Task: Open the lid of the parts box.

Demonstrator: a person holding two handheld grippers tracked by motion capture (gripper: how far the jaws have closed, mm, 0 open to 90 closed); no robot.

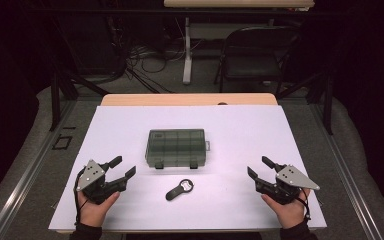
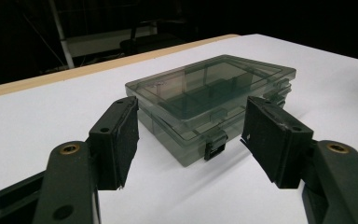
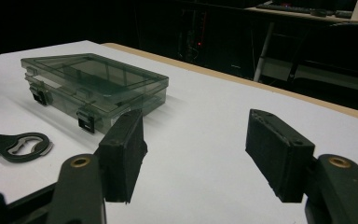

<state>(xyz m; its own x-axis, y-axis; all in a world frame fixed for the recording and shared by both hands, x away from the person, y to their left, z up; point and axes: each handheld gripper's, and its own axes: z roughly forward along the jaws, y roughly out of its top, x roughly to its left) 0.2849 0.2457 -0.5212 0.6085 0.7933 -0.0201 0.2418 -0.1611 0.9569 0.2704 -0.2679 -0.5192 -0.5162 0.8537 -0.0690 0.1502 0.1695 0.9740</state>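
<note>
Dark room around a white-topped bench point(image 1: 240, 125); wooden strip along its far edge, a folding chair point(image 1: 252, 55) and cables on the floor beyond.

Near edge: left claw point(image 1: 125, 167) and right claw point(image 1: 259, 167) rest near the two near corners, each held in a hand, jaws spread wide, nothing between the pads. Both point inward toward mid-bench.

Between them, slightly nearer than centre: black bottle opener point(image 1: 179, 189), lying flat, ring end toward the box, handle toward the near edge. Looks like thin rigid metal, light, low profile. Judgement: hard to get under; pinch across the narrow handle from above.

Further in, at mid-bench: smoky translucent compartment box point(image 1: 176, 148), lid closed, two latches point(image 2: 214, 148) on its near long side, a small tab on its right short end. Appears empty, so probably light; hard smooth plastic, likely to slide under a push. Judgement: steady one short end with one claw, work a latch with the other; its short ends look too wide for one claw.
</note>
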